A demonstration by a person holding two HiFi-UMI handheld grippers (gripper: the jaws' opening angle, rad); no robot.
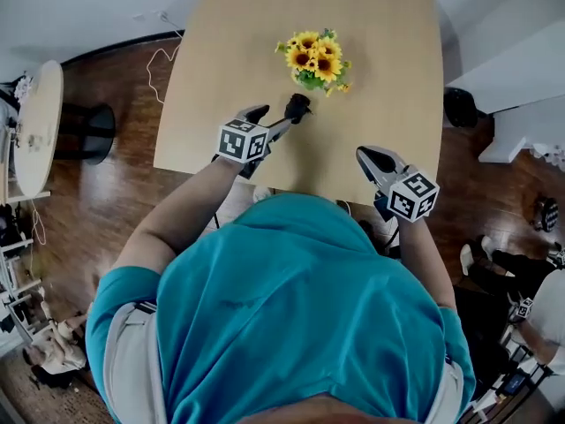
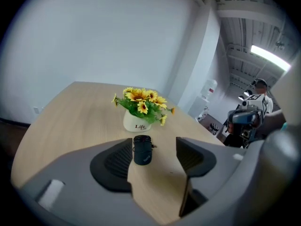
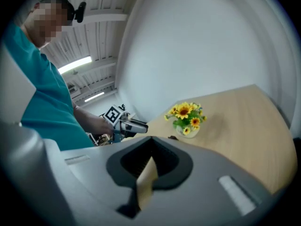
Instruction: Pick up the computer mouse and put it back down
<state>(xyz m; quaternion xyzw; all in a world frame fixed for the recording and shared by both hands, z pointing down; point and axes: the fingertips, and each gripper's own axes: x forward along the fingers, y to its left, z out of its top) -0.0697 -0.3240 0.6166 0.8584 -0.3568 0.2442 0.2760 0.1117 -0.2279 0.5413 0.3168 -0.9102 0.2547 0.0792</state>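
A small dark mouse (image 1: 297, 106) rests on the light wooden table (image 1: 388, 78), just in front of a white pot of yellow sunflowers (image 1: 316, 58). My left gripper (image 1: 274, 120) reaches toward it from the near left. In the left gripper view the jaws stand open around the table surface, and the mouse (image 2: 142, 150) sits close to the left pad without touching it; the left gripper (image 2: 154, 147) holds nothing. My right gripper (image 1: 369, 157) hovers over the table's near right edge, shut and empty. In the right gripper view its pads (image 3: 150, 147) meet, with the sunflowers (image 3: 186, 114) beyond.
The table's near edge is right below both grippers. A round side table (image 1: 35, 126) and a dark stool (image 1: 88, 132) stand on the wooden floor at left. A black bag (image 1: 461, 106) lies at right, and people with gear (image 1: 530, 307) sit at lower right.
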